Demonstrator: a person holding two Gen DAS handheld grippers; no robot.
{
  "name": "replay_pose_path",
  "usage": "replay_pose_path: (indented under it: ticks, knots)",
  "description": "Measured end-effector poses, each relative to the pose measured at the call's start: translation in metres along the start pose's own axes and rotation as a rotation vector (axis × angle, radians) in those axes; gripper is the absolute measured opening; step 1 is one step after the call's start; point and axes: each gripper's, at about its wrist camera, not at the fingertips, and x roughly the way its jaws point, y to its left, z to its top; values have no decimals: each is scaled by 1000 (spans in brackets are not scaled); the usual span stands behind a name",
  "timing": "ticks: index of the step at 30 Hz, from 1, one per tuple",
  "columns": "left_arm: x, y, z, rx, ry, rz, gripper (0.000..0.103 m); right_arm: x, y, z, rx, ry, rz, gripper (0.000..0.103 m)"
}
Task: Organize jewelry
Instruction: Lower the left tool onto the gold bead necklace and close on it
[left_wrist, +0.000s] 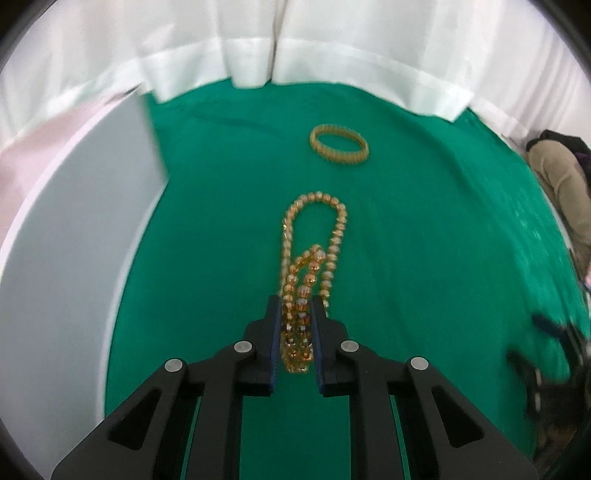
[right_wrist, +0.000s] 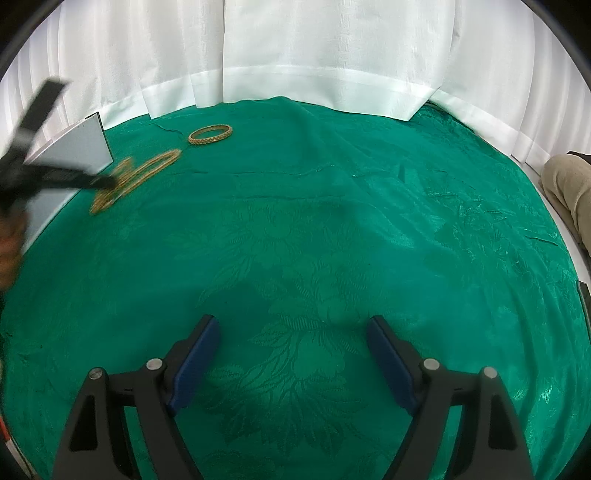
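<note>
My left gripper (left_wrist: 295, 306) is shut on a gold beaded necklace (left_wrist: 314, 243), whose loops trail forward over the green cloth (left_wrist: 424, 258). A gold bangle (left_wrist: 339, 144) lies on the cloth beyond the necklace. In the right wrist view the left gripper (right_wrist: 110, 181) is blurred at the far left with the necklace (right_wrist: 140, 173) in it, and the bangle (right_wrist: 210, 134) lies behind it. My right gripper (right_wrist: 291, 339) is open and empty, low over the green cloth (right_wrist: 332, 221).
A white and grey box (left_wrist: 66, 258) stands at the left, next to the necklace; it also shows in the right wrist view (right_wrist: 74, 151). White curtains (right_wrist: 314, 48) hang along the back edge. A person's leg in beige (right_wrist: 569, 184) is at the far right.
</note>
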Motion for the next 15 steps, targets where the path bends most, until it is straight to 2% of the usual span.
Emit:
replay_pose_path:
  ticks: [3, 6, 12, 13, 14, 15]
  knots:
    - [-29, 9, -36, -38, 9, -13, 13, 0, 0, 0, 0, 0, 0, 84]
    - [-50, 10, -60, -34, -15, -1, 14, 0, 0, 0, 0, 0, 0, 84]
    - [-42, -7, -69, 19, -39, 45, 18, 0, 0, 0, 0, 0, 0, 84]
    - [-41, -9, -70, 23, -43, 52, 35, 0, 0, 0, 0, 0, 0, 84]
    - [-38, -11, -70, 28, -53, 72, 60, 0, 0, 0, 0, 0, 0, 84]
    - [-37, -12, -70, 30, -66, 91, 71, 0, 0, 0, 0, 0, 0, 84]
